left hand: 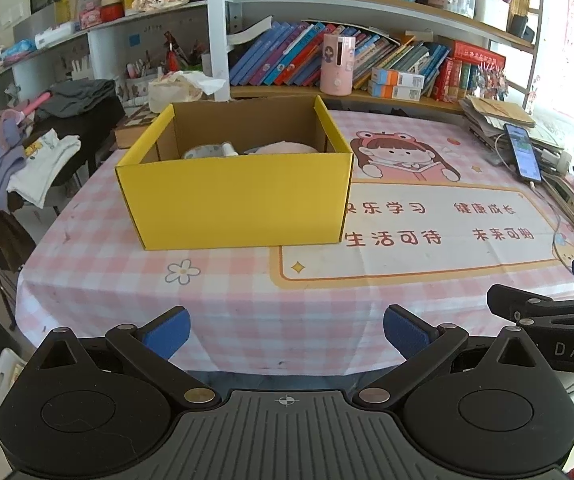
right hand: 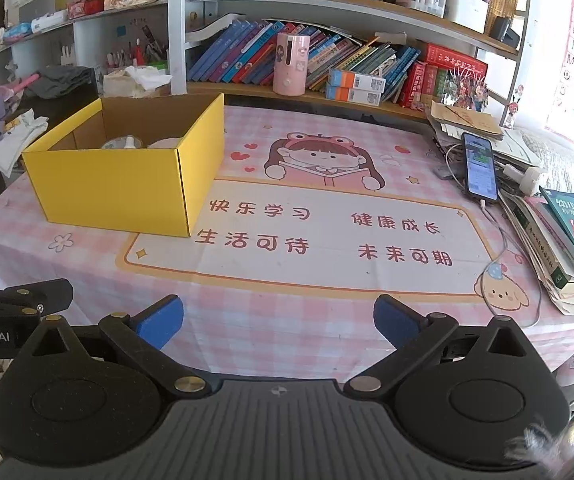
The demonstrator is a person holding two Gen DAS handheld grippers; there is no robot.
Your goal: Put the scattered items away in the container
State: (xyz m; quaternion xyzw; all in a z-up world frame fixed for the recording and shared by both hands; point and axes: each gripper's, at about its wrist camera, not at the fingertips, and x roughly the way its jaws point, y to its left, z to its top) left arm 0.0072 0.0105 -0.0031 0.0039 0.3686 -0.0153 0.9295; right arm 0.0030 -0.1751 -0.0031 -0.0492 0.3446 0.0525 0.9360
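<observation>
A table [right hand: 327, 328] draped in a pink checked cloth with a cartoon girl and printed characters is filling both views, backed at the far side by shelves [right hand: 327, 4] crowded with books. A yellow cardboard box [left hand: 231, 196], open at the top, is sitting on the far left part of the cloth; pale items [left hand: 223, 151] are lying low inside it, mostly hidden by its near wall, so what they are cannot be told. Along the right edge, stacked books and papers [right hand: 559, 240] are lying beside a lit phone [right hand: 479, 166] propped with a cable plugged in. A pink cylinder [right hand: 291, 64] is standing on the lower shelf. The left gripper [left hand: 286, 334] is hovering at the near edge, fingers spread wide and gripping nothing. The right gripper [right hand: 278, 322] is hanging likewise, splayed wide and empty, just right of the left one.
</observation>
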